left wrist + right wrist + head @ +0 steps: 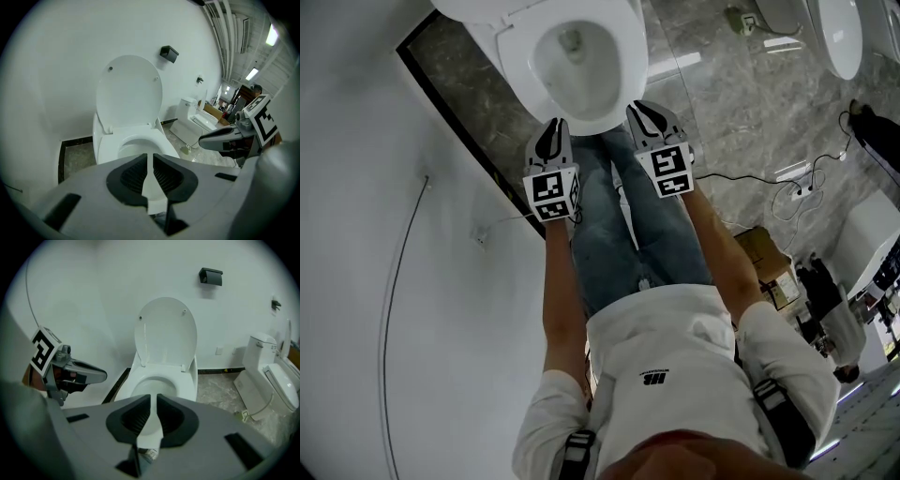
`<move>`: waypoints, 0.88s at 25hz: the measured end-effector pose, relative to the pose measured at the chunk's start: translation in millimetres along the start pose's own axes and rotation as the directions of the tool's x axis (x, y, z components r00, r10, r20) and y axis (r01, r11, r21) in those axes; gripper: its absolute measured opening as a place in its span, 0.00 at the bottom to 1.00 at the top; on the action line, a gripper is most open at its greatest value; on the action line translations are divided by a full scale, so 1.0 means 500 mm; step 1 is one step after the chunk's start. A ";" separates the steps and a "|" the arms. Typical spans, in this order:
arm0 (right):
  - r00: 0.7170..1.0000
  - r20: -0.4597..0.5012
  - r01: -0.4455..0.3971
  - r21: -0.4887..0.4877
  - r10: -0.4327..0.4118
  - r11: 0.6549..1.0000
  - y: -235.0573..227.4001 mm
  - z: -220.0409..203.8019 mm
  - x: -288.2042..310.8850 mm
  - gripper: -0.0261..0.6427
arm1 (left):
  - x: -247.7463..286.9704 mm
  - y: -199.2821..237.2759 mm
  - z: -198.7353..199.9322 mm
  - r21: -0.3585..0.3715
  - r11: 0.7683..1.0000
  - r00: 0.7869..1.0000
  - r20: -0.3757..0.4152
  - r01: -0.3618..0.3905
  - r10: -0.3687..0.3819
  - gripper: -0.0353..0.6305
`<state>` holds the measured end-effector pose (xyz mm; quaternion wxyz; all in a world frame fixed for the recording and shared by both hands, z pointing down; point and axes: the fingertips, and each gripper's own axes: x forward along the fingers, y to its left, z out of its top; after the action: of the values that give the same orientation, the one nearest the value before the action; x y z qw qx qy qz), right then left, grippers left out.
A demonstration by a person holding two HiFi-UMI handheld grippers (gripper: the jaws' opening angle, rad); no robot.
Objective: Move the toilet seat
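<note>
A white toilet (577,66) stands against the white wall. Its lid (165,331) is upright, and the seat ring (161,380) lies flat on the bowl. In the head view both grippers hover side by side over the front rim. My left gripper (553,131) is at the rim's left and my right gripper (639,111) at its right. Neither touches the toilet. The left gripper view shows its own jaws (150,158) shut with nothing between them, and the lid (129,89) beyond. The right gripper (153,400) is shut and empty too.
A second toilet (269,380) stands to the right. A black box (210,276) hangs on the wall above. Cables (797,187) and a cardboard box (764,258) lie on the marble floor at right. The white wall with its black skirting (455,122) is close on the left.
</note>
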<state>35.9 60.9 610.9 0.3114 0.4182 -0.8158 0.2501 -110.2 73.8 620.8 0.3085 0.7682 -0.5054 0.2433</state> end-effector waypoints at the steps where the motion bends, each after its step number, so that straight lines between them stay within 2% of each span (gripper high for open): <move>1: 1.000 -0.006 0.003 0.005 -0.003 1.000 0.000 -0.008 0.005 0.09 | 0.005 0.001 -0.009 -0.003 1.000 1.000 -0.006 0.002 -0.002 0.10; 10: 0.995 -0.090 0.048 0.063 -0.043 0.997 -0.014 -0.105 0.056 0.09 | 0.051 0.025 -0.097 -0.038 0.999 0.997 -0.071 -0.001 -0.001 0.10; 18: 0.987 -0.152 0.075 0.104 -0.059 0.992 -0.037 -0.174 0.096 0.09 | 0.082 0.052 -0.154 -0.075 0.996 0.993 -0.111 -0.039 0.030 0.11; 19: 0.985 -0.159 0.080 0.110 -0.062 0.991 -0.039 -0.183 0.100 0.10 | 0.085 0.056 -0.161 -0.080 0.996 0.992 -0.118 -0.044 0.034 0.12; 20: 0.984 -0.167 0.084 0.116 -0.064 0.990 -0.040 -0.191 0.104 0.11 | 0.087 0.060 -0.170 -0.086 0.995 0.991 -0.127 -0.049 0.038 0.17; 21: 0.983 -0.174 0.086 0.122 -0.064 0.989 -0.040 -0.199 0.107 0.14 | 0.089 0.064 -0.180 -0.091 0.994 0.990 -0.136 -0.053 0.041 0.24; 22: 0.981 -0.182 0.088 0.128 -0.063 0.988 -0.040 -0.207 0.111 0.19 | 0.091 0.067 -0.189 -0.097 0.994 0.988 -0.145 -0.058 0.043 0.25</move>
<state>58.5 90.3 724.3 0.3628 0.4453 -0.7495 0.3291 -130.3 103.3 725.1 0.3760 0.7192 -0.5130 0.2798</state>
